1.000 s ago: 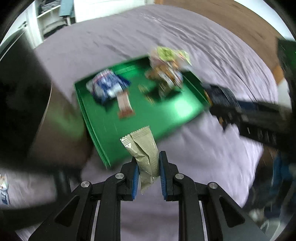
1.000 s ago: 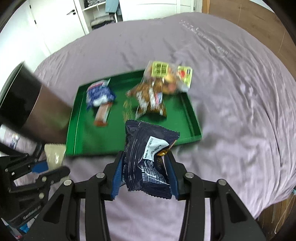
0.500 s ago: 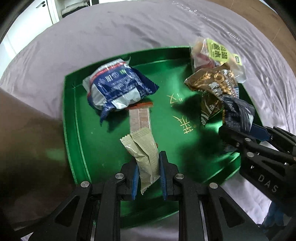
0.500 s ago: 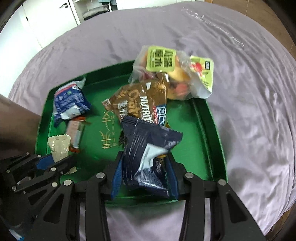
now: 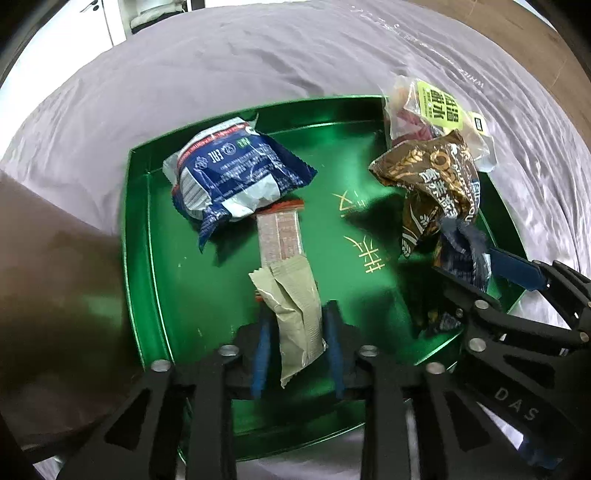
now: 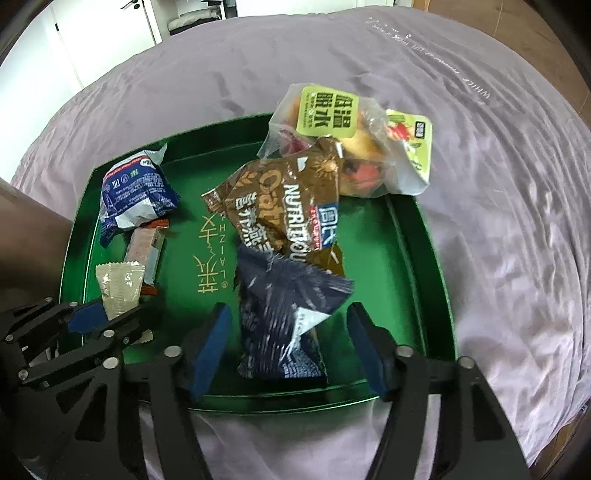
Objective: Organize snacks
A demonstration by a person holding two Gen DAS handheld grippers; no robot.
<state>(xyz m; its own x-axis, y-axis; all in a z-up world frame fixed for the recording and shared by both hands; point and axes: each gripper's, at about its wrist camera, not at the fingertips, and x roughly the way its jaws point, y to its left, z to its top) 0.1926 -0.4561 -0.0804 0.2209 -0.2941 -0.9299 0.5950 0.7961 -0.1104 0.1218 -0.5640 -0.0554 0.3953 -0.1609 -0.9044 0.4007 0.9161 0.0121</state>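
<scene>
A green tray (image 5: 155, 288) (image 6: 413, 258) lies on a purple bedsheet. My left gripper (image 5: 297, 345) is open over its near side, with a beige snack packet (image 5: 295, 314) loose between the fingers; the packet also shows in the right wrist view (image 6: 120, 288). My right gripper (image 6: 288, 347) is open around a dark blue snack packet (image 6: 288, 317) that rests on the tray. On the tray lie a blue and white packet (image 5: 232, 177), a red bar (image 5: 280, 232), a brown oat packet (image 6: 288, 206) and a clear bag with a yellow-green label (image 6: 343, 140).
The purple bedsheet (image 6: 498, 184) surrounds the tray. A brown blurred shape (image 5: 55, 295) fills the left side. White doors and a shelf (image 6: 110, 33) stand beyond the bed. Wooden floor (image 5: 498, 29) shows at the far right.
Both grippers have opened over the tray. The beige packet and the dark blue packet are released and lie loose between the fingers. Both grippers moved closer to the tray.
</scene>
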